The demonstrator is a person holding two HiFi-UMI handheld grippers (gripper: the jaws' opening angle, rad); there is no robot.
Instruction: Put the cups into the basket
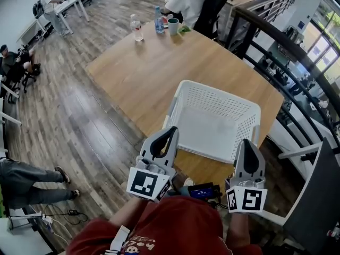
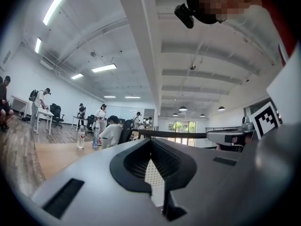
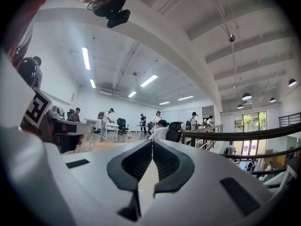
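A white perforated basket (image 1: 187,92) stands on the near part of the wooden table (image 1: 138,68), and I see nothing in it. One grey-green cup (image 1: 173,25) stands at the table's far end, beside a seated person. My left gripper (image 1: 170,130) is held level just short of the basket's near left corner. Its jaws are shut with nothing between them (image 2: 150,141). My right gripper (image 1: 248,143) is at the basket's near right corner, also shut and holding nothing (image 3: 152,142). Neither gripper is anywhere near the cup.
Two plastic bottles (image 1: 137,28) (image 1: 159,19) stand by the cup at the far end. A seated person (image 1: 188,1) is at that end. A black railing (image 1: 297,52) runs along the table's right side. Wooden floor lies to the left, with people and desks beyond.
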